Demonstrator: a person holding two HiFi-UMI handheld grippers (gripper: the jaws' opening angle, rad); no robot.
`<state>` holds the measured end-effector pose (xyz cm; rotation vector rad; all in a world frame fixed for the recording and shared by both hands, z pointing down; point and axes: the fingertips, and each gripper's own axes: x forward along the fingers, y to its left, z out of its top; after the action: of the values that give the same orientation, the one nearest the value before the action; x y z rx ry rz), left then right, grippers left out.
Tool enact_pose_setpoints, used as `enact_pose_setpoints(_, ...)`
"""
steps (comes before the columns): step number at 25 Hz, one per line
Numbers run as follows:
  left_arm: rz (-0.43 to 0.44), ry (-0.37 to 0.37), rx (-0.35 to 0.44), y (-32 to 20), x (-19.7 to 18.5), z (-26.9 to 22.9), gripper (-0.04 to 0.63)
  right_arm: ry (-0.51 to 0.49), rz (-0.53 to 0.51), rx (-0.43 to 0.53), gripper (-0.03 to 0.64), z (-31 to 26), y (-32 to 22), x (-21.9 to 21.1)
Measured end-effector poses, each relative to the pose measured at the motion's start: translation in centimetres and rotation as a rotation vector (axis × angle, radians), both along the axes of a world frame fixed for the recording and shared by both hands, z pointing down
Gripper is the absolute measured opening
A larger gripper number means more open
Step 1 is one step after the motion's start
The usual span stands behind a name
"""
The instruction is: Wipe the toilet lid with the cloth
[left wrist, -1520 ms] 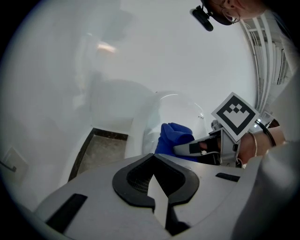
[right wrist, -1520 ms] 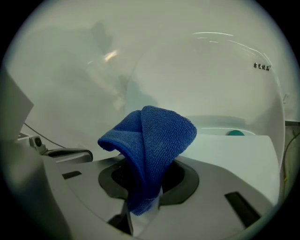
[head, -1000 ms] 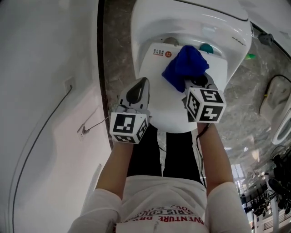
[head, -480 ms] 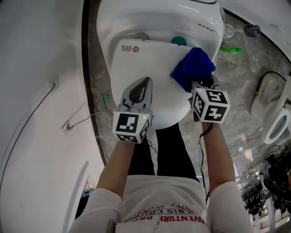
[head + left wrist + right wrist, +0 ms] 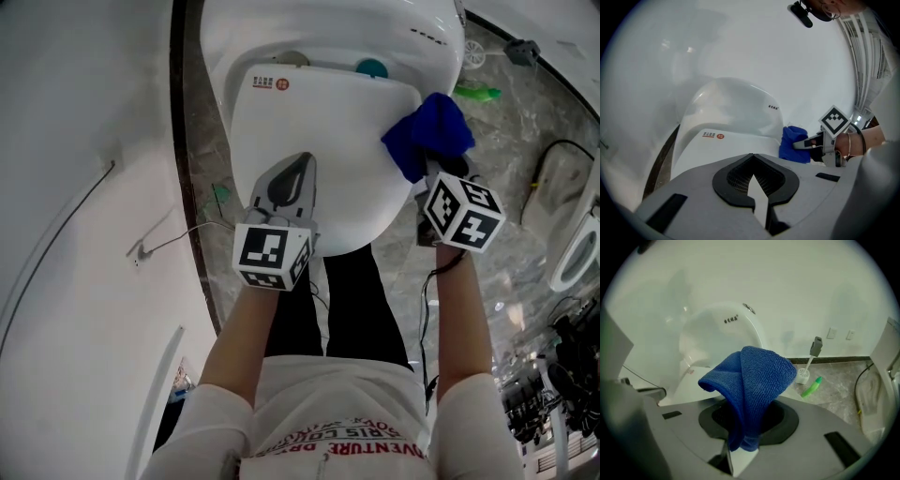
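Right gripper view: right hand-held gripper [image 5: 742, 446] clamped on bunched fold of blue microfibre cloth [image 5: 757, 376]. Soft, light, floppy; pinch should hold. Second, left hand-held gripper [image 5: 757, 192] closed, empty.

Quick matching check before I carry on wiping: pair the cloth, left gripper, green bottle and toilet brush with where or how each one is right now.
Things:
1. cloth
2. left gripper
3. green bottle
4. toilet brush

States:
A. lying on the floor beside the toilet
B. shut and empty, over the toilet lid
C. standing in its holder near the wall
D. clamped in the right gripper

Pairs: 1-D, 2-B, 3-A, 4-C
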<state>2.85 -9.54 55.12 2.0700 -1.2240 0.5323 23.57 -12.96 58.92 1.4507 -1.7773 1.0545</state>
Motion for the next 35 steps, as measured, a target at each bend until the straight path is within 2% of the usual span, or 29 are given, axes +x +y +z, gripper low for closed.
enact_pose_setpoints(4, -0.053, -0.001, -0.003, 1.0, -4.2, -0.7, 0.006, -0.106, 0.013, 0.051, 0.087, -2.5, 0.5, -4.8)
enact_pose_setpoints(10, -0.085, -0.039, -0.023, 2.7, -11.7, -1.1, 0.006, -0.212, -0.068, 0.054, 0.087, -4.2, 2.5, -17.6)
enact_pose_setpoints(15, -0.096, -0.049, -0.025, 3.6, -17.7, -1.5, 0.006, -0.247, -0.113, 0.014, 0.087, -3.3, 4.3, -27.0)
enact_pose_setpoints(20, -0.101, -0.047, -0.009, 3.8, -22.0, -1.3, 0.006, -0.234, -0.182, -0.039, 0.087, -0.7, 6.4, -32.8)
enact_pose_setpoints(23, -0.115, -0.047, -0.009, 4.1, -23.5, -0.7, 0.006, -0.222, -0.194, -0.058, 0.087, 1.0, 7.2, -34.3)
enact_pose_setpoints(27, -0.122, -0.026, -0.028, 5.4, -23.7, 0.3, 0.006, -0.188, -0.189, -0.071, 0.087, 2.8, 7.3, -33.6)
enact_pose_setpoints(35, -0.051, -0.014, -0.038, 7.0, -19.9, 0.8, 0.006, -0.178, -0.202, -0.063, 0.087, 2.0, 8.1, -30.0)
